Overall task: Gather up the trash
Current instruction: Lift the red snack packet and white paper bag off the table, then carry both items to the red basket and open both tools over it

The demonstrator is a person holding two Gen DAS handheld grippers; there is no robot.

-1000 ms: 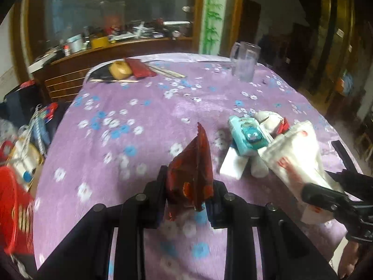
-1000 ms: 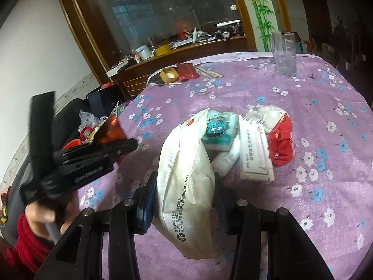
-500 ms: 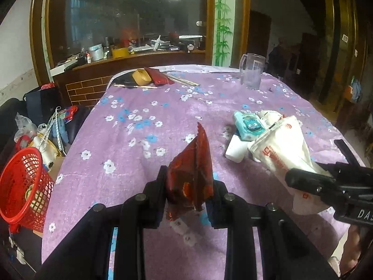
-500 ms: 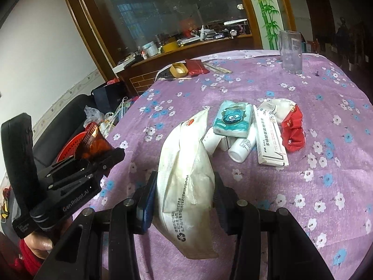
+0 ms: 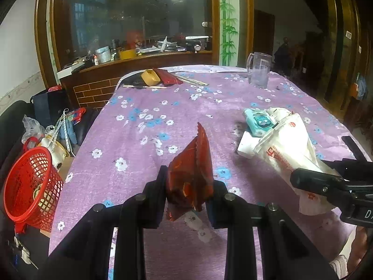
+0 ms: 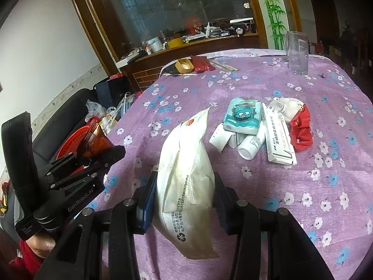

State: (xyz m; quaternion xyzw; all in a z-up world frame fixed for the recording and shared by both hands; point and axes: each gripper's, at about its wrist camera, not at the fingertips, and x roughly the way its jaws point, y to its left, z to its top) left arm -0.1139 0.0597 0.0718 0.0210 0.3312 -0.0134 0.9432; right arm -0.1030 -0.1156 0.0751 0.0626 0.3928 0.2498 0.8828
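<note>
My left gripper (image 5: 187,186) is shut on a dark red snack wrapper (image 5: 192,172) and holds it above the near part of the purple flowered tablecloth (image 5: 163,107). The left gripper also shows in the right wrist view (image 6: 93,154) with the wrapper (image 6: 96,142) over the red mesh basket (image 6: 74,140). My right gripper (image 6: 184,193) is shut on a white plastic bag (image 6: 186,177), held above the cloth; that bag also shows in the left wrist view (image 5: 286,154). The red basket (image 5: 30,184) stands off the table's left edge.
On the cloth lie a teal tissue pack (image 6: 242,119), a white bottle (image 6: 250,145), a long white box (image 6: 278,137) and a red crumpled wrapper (image 6: 302,131). A clear glass mug (image 5: 258,73), tape roll (image 5: 150,78) and red pouch (image 5: 166,75) sit far back. Clutter lies left of the table.
Both grippers have drawn back toward the near, left side of the table, each keeping its load. The red basket has come into the left wrist view.
</note>
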